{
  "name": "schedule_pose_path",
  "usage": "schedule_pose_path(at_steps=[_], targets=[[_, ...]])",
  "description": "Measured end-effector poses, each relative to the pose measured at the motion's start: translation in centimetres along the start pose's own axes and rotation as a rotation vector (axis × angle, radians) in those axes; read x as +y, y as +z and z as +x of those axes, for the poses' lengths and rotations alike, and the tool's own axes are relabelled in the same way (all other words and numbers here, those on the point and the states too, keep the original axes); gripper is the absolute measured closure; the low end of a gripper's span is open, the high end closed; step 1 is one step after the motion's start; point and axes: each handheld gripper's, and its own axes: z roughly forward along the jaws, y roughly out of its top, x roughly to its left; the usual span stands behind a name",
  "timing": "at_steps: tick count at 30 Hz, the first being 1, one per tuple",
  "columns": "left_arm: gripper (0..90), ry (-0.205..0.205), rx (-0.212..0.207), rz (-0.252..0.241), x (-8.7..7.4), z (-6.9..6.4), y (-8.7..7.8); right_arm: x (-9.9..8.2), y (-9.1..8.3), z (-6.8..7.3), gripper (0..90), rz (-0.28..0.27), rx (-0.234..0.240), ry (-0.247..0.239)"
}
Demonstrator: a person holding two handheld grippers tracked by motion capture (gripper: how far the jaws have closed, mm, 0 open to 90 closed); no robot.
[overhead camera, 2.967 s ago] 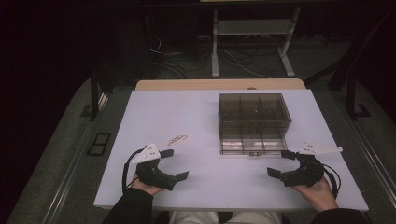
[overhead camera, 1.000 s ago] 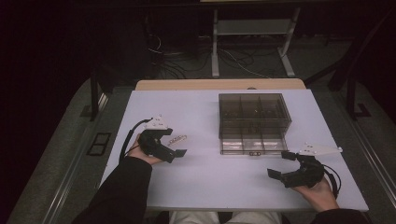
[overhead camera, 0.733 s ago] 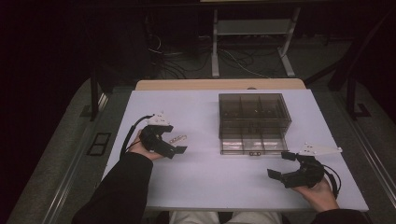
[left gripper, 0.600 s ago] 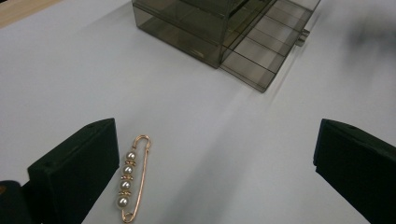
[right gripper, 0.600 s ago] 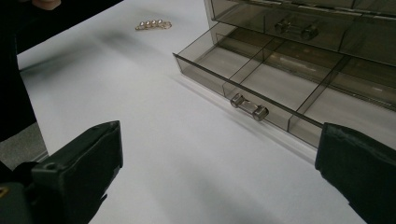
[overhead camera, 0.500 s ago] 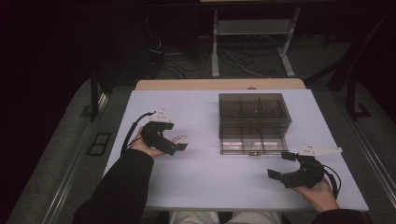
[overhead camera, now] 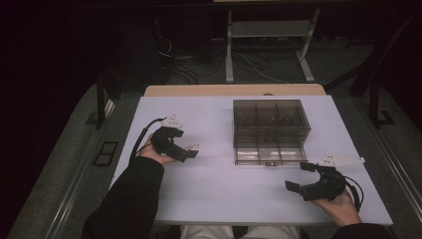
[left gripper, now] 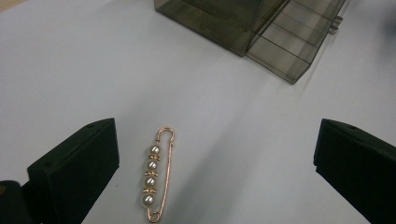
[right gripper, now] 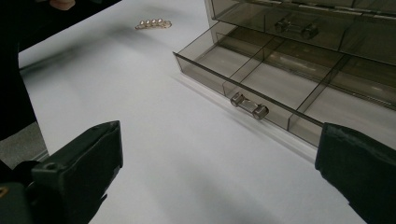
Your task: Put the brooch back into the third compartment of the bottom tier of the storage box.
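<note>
A gold pin with several pearls (left gripper: 155,179) lies flat on the white table, left of a smoked clear drawer box (overhead camera: 269,128). The pin (overhead camera: 191,147) sits just in front of my left gripper (overhead camera: 186,152), whose jaws stand wide open on either side of it without touching. The pin (right gripper: 152,23) also lies far off in the right gripper view. The box's bottom drawer (right gripper: 261,79) is pulled out, with empty compartments and a small clear handle (right gripper: 249,107). My right gripper (overhead camera: 298,177) rests open near the table's front right, facing that drawer.
The white table (overhead camera: 219,191) has bare room between the two grippers and in front of the box. A wooden strip (overhead camera: 234,90) runs along the far edge. A metal stand and cables sit on the dark floor beyond.
My left gripper has moved forward and to the right from the table's front left up to the pin. The right gripper has stayed in place.
</note>
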Motion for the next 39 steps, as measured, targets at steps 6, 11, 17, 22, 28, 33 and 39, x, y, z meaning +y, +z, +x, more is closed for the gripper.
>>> schedule_pose_path(at_steps=[6, 11, 17, 22, 28, 33, 39], targets=[[0.0, -0.007, 0.002, 0.023, -0.3, 0.7, 0.5, 0.0, 0.0, 0.0, 0.4, 0.001, -0.001, 0.000], [0.0, -0.013, 0.006, 0.048, -0.5, 1.0, 0.9, 0.0, 0.0, 0.0, 0.3, 0.002, -0.003, 0.000], [0.0, -0.022, 0.006, 0.083, -0.9, 1.5, 1.6, -0.1, 0.0, 0.0, 0.3, 0.005, -0.005, 0.003], [0.0, -0.029, 0.003, 0.107, -1.0, 1.9, 2.2, -0.1, 0.0, 0.0, 0.4, 0.005, -0.004, 0.003], [0.0, -0.040, 0.000, 0.119, -1.3, 2.4, 2.9, -0.1, -0.1, -0.1, 0.3, 0.004, -0.001, 0.006], [0.0, -0.045, -0.008, 0.137, -1.5, 2.7, 3.4, -0.1, -0.1, -0.2, 0.3, -0.003, 0.003, 0.010], [5.1, -0.052, -0.012, 0.157, -1.7, 2.9, 3.8, -0.1, -0.1, -0.1, 0.3, -0.002, 0.004, 0.014]])
